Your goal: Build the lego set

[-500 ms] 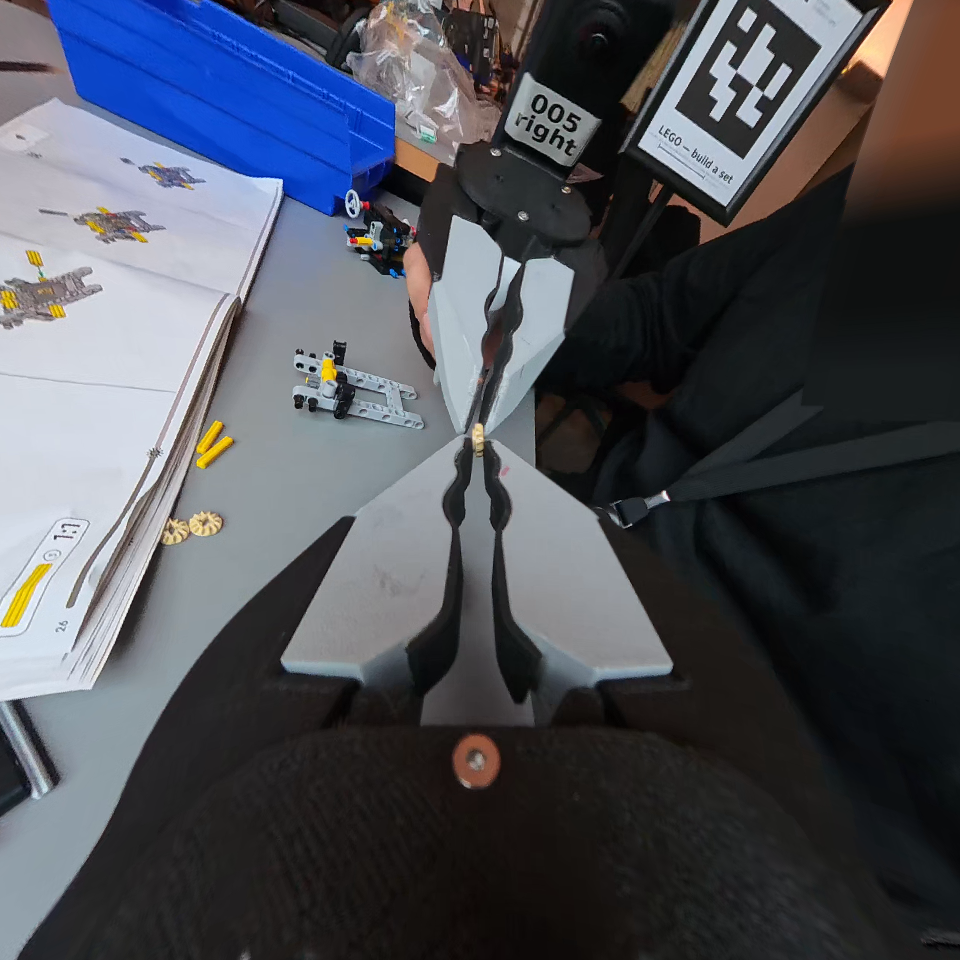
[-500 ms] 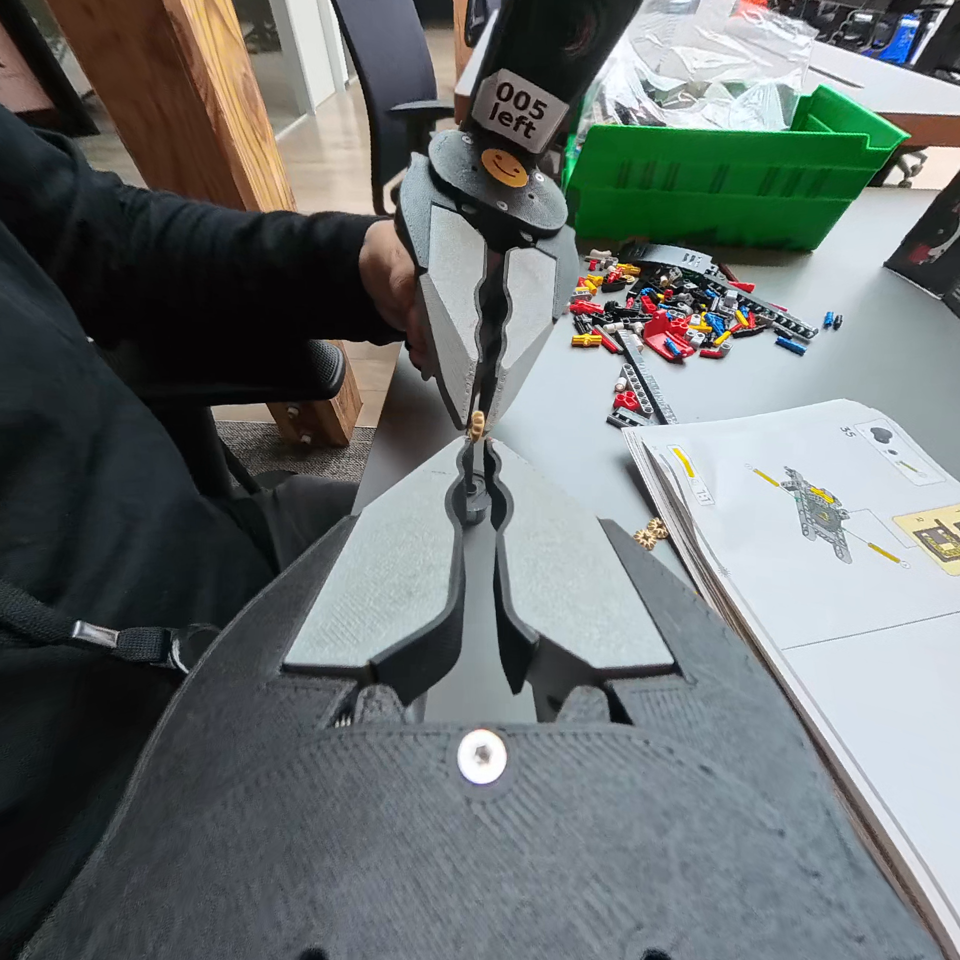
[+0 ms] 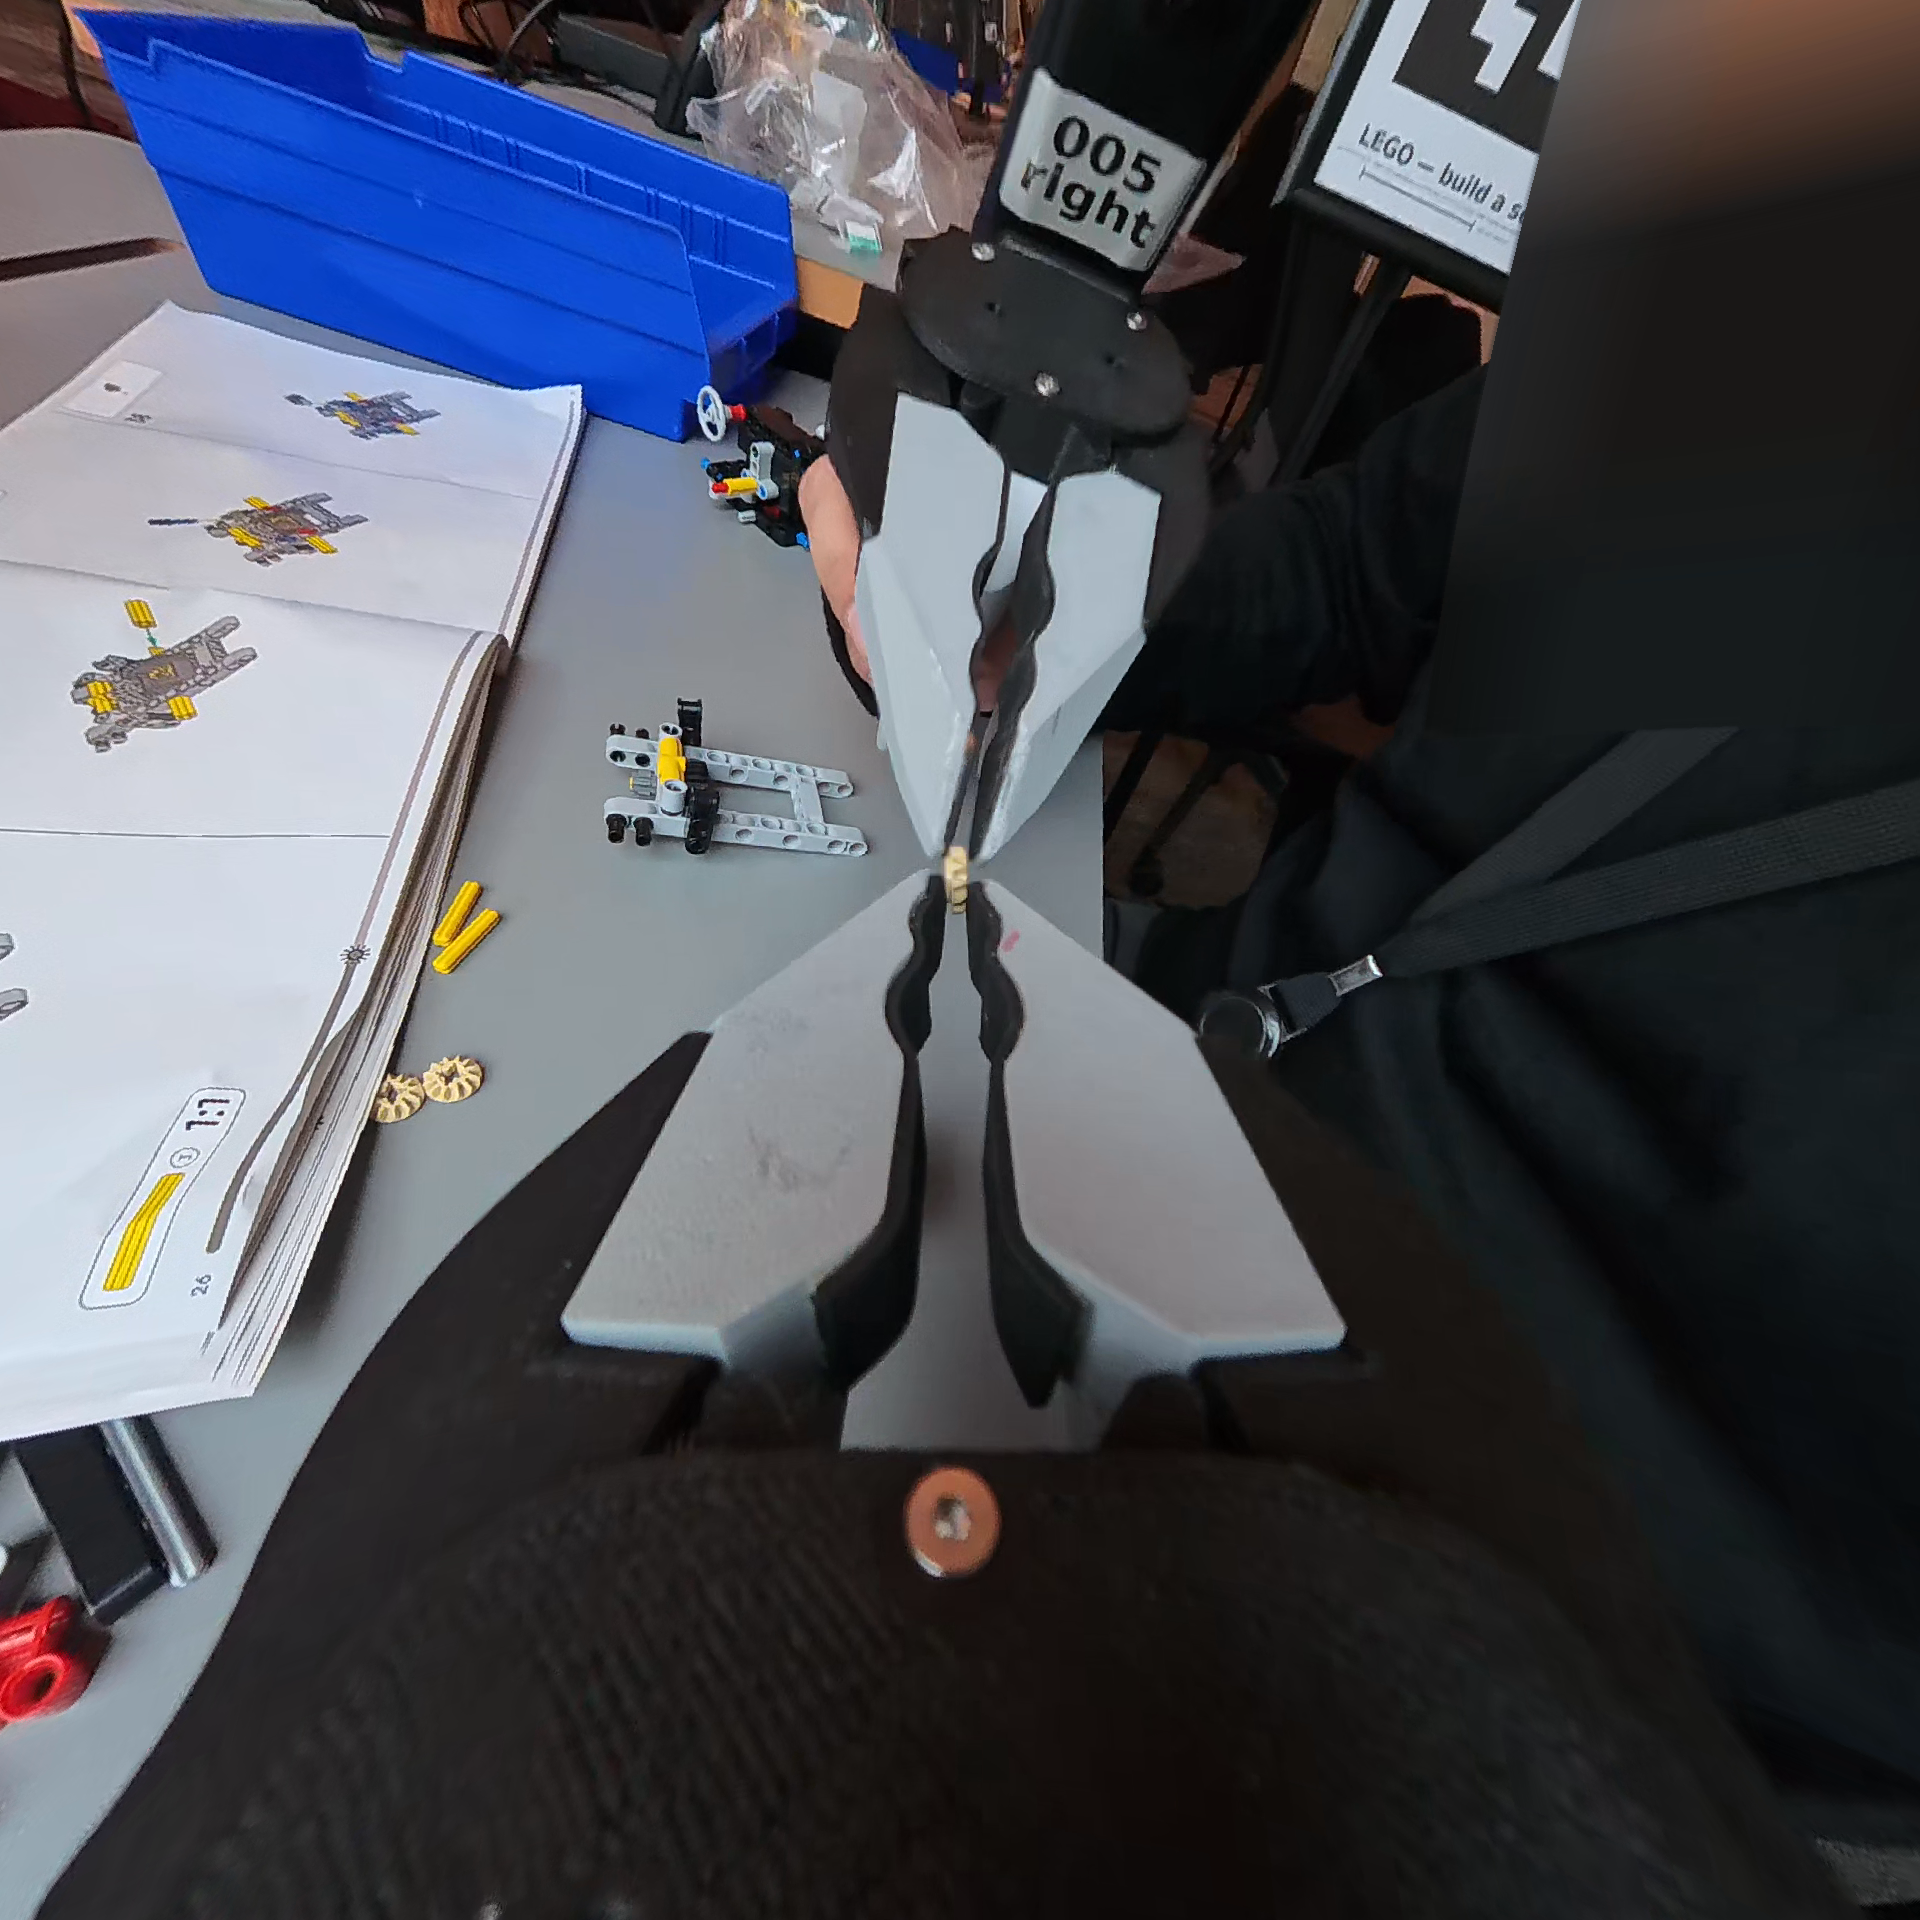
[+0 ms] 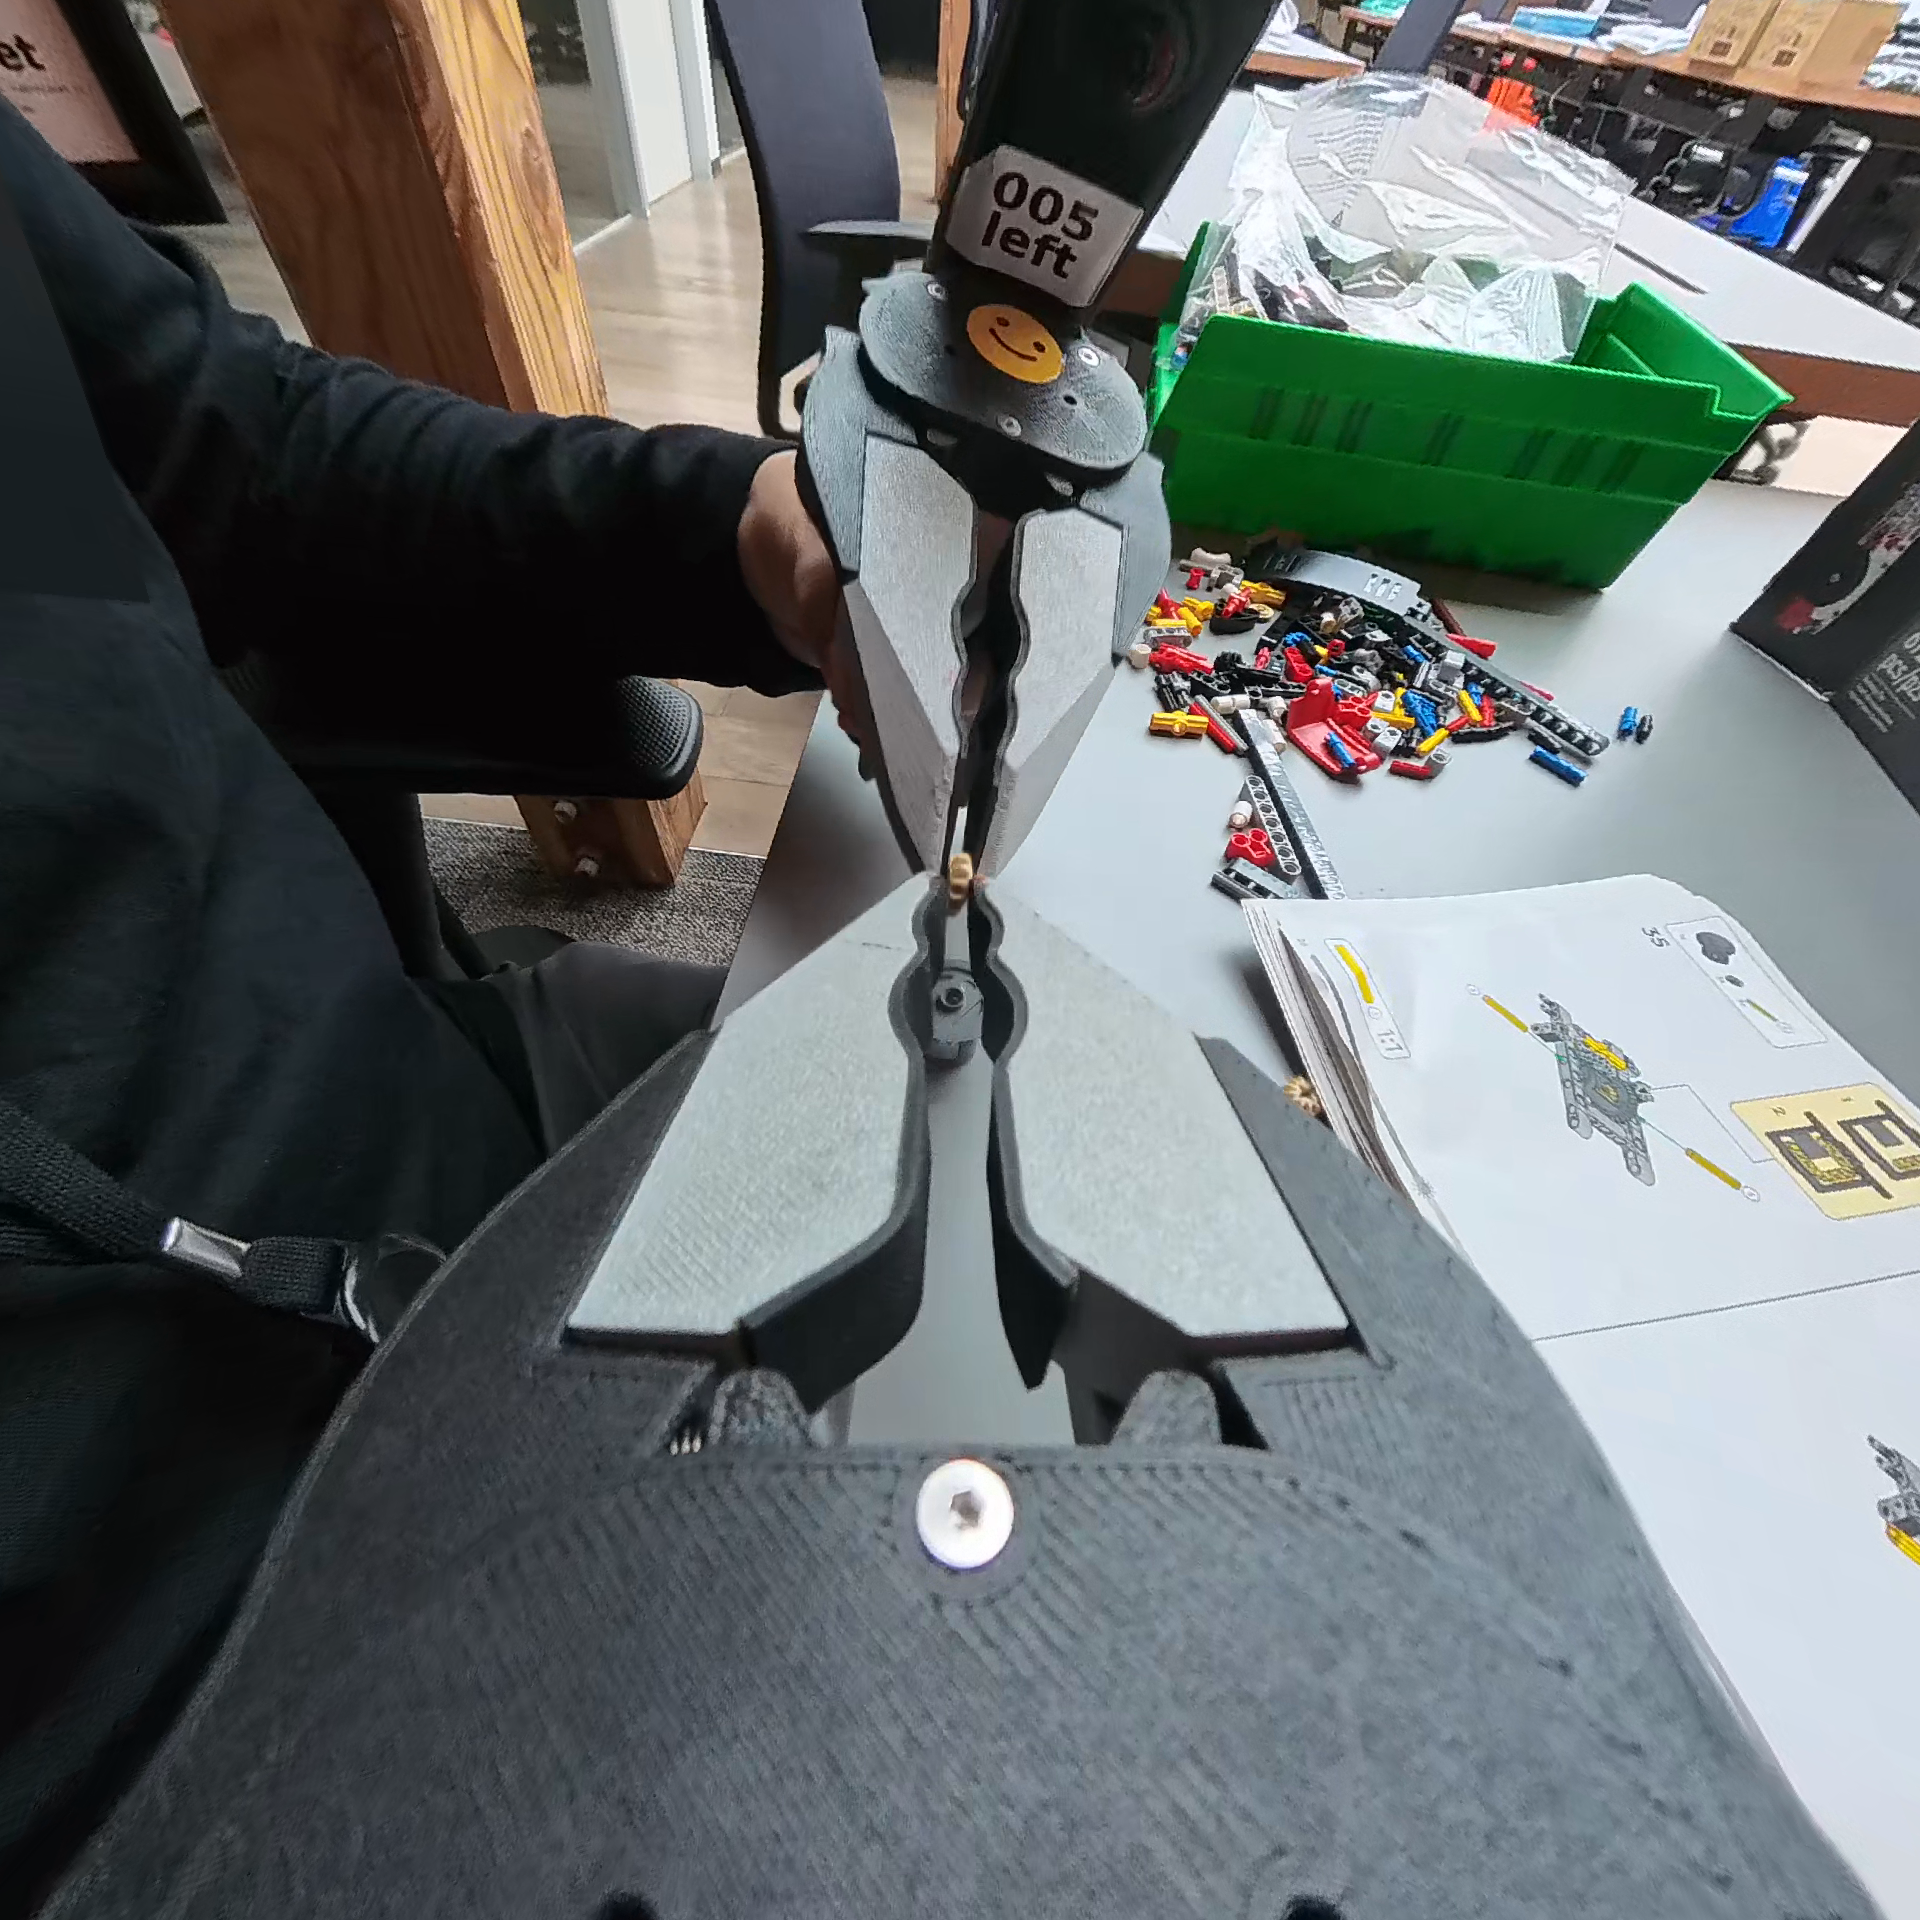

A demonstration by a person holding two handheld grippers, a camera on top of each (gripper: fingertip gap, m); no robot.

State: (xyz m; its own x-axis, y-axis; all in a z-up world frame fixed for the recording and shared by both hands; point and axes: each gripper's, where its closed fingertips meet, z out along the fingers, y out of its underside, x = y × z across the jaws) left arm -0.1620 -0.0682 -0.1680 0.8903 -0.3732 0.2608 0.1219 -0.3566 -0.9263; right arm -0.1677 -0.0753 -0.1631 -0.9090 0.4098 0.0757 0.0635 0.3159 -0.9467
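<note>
Green bin (image 4: 1434,468): clear bags; blue bin (image 3: 436,229) contents unseen

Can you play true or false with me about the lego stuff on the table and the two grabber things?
1. The two grippers meet tip to tip around a tiny tan gear. True.
2. The bin behind the open instruction booklet is red. False: that bin is blue.
3. Two yellow pegs lie on the table beside the booklet's edge. True.
4. The loose pile of lego pieces sits inside the green bin. False: the pile lies on the table in front of it.
5. The left gripper holds the small grey frame assembly. False: that assembly rests on the table, apart from both grippers.
</note>
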